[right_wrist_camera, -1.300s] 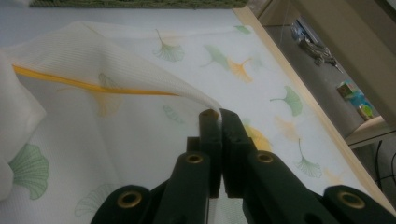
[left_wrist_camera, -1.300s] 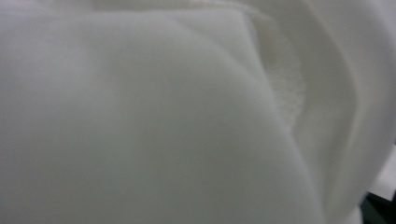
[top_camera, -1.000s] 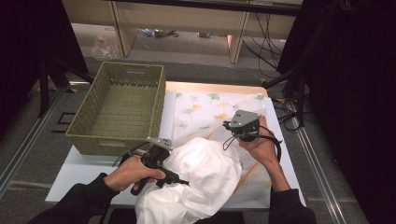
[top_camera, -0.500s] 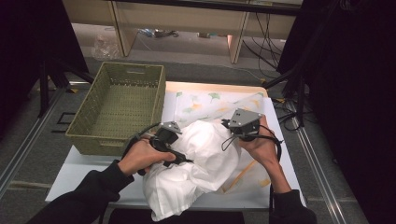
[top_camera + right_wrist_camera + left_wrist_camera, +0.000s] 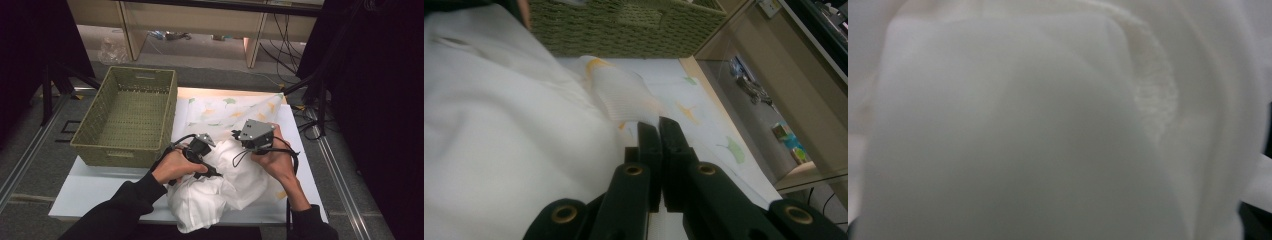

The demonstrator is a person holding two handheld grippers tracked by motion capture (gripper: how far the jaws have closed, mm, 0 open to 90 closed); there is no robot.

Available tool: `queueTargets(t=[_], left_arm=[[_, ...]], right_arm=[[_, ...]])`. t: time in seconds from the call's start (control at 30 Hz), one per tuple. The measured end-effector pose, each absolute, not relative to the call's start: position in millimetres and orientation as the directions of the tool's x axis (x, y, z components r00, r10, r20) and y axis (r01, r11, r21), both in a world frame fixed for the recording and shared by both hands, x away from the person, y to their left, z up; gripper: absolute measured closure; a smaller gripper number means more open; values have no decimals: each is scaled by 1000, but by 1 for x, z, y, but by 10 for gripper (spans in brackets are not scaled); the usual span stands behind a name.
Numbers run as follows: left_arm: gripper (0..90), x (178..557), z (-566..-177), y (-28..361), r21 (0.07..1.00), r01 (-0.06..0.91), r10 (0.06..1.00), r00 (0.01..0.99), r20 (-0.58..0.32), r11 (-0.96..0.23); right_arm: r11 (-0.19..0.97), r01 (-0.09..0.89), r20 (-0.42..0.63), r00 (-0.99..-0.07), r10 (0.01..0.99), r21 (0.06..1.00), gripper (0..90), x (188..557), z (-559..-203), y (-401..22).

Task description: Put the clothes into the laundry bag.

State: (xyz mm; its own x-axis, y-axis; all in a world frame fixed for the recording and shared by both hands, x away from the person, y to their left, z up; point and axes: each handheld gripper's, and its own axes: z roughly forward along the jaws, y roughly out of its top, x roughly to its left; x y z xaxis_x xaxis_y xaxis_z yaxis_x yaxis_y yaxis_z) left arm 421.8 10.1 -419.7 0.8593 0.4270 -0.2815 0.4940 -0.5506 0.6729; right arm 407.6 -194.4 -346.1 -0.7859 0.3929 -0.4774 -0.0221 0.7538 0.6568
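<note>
White cloth (image 5: 225,185) lies bunched at the near middle of the table (image 5: 100,187), partly over a leaf-printed sheet (image 5: 220,112) that is spread flat beneath it. Its bulk runs from the near edge, where it sags towards the person, up and away to where both hands meet. A green woven basket (image 5: 127,115) stands just beside it on the left, its near wall close to the person's left hand.

Over that heap the left gripper (image 5: 200,150) is pressed in from the basket side. Its jaws have just been opening, and its own view is blurred white fabric (image 5: 1023,140) right up against the lens, with a ribbed hem (image 5: 1155,100) curving past. I cannot tell from here whether the pads are pinching a fold.

From the other side comes the right gripper (image 5: 248,141), with its jaws (image 5: 658,150) drawn together. They lie along the cloth's far right edge, where a thin corner (image 5: 624,97) rests just ahead of the tips. Whether a sliver of fabric is caught between them I cannot make out.

To my eye the cloth lies between the two hands, nearer the left one. Any lift towards the basket would travel leftward, across the cloth's long run.
</note>
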Motion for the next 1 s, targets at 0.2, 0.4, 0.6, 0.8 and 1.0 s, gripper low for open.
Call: queueTargets(t=[0.2, 0.4, 0.6, 0.8, 1.0], left_arm=[[428, 440, -438, 1, 639, 538, 461, 834, -304, -551], [220, 423, -422, 1, 717, 484, 463, 850, -251, -501], [182, 401, -387, 15, 759, 399, 432, 885, -172, -514], [264, 390, -395, 28, 742, 365, 423, 898, -120, -563], [641, 395, -406, 6, 757, 395, 359, 906, -226, -520]], right_arm=[[760, -1, -463, -794, 394, 650, 900, 407, -350, -192], [757, 26, -449, -791, 415, 653, 900, 407, -353, -201], [747, 30, -449, -783, 431, 664, 900, 408, -353, -209], [753, 20, -453, -788, 416, 657, 900, 409, -353, -208], [754, 26, -450, -788, 420, 657, 900, 407, -353, -205]])
